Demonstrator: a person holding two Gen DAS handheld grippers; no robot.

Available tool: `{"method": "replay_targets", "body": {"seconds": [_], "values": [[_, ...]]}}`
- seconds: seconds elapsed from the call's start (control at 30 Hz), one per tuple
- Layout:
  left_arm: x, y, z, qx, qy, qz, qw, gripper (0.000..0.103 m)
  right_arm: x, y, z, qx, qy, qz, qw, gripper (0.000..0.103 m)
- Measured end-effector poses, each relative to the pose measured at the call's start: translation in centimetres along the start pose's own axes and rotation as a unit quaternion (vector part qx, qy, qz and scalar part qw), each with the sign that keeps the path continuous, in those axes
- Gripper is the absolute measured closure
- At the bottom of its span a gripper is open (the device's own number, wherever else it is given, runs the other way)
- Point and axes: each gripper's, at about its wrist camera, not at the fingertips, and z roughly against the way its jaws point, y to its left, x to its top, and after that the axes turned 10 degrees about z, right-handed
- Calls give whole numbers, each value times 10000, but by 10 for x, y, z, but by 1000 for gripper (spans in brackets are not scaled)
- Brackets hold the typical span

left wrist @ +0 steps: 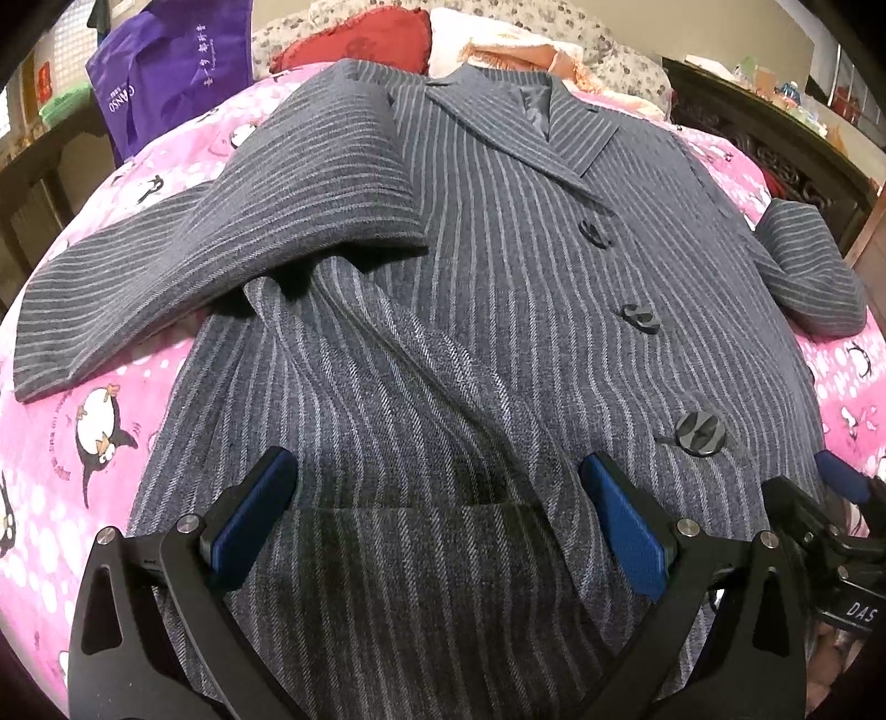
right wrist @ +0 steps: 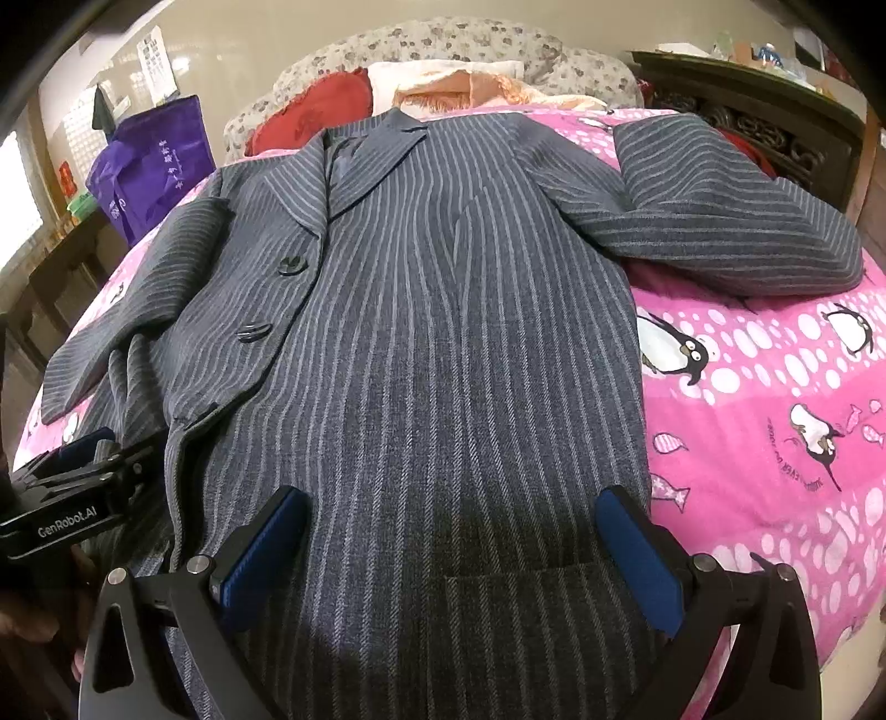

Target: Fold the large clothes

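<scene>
A large grey pinstriped coat point(left wrist: 498, 266) lies face up on a pink penguin-print bedspread point(left wrist: 83, 443), collar at the far end, three dark buttons down its front. Its left sleeve point(left wrist: 183, 266) is bent across the body's edge; the right sleeve point(right wrist: 731, 221) lies out to the side. My left gripper point(left wrist: 437, 471) hovers open over the lower left front, just above a pocket flap. My right gripper point(right wrist: 459, 504) stands open over the coat point(right wrist: 443, 310) near its lower right hem. Nothing sits between either pair of blue pads point(left wrist: 626, 526).
Pillows, one red point(left wrist: 365, 39), are piled at the bed's head. A purple bag point(left wrist: 171, 66) stands at the far left by a dark table. A dark carved cabinet point(right wrist: 775, 116) lines the right side. Bare bedspread point(right wrist: 775, 443) shows right of the coat.
</scene>
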Motion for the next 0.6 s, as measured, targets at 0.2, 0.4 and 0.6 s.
{"method": "replay_targets", "body": {"seconds": [0.2, 0.4, 0.6], "values": [[4, -1, -2, 71, 134, 10, 9999, 0, 4, 1, -2, -16, 205, -40, 9998, 0], [-1, 0, 0, 17, -128, 96, 9999, 0, 6, 4, -8, -20, 1, 28, 10000, 0], [-4, 5, 2, -144, -209, 176, 9995, 0, 1, 6, -9, -7, -240, 82, 9997, 0]]}}
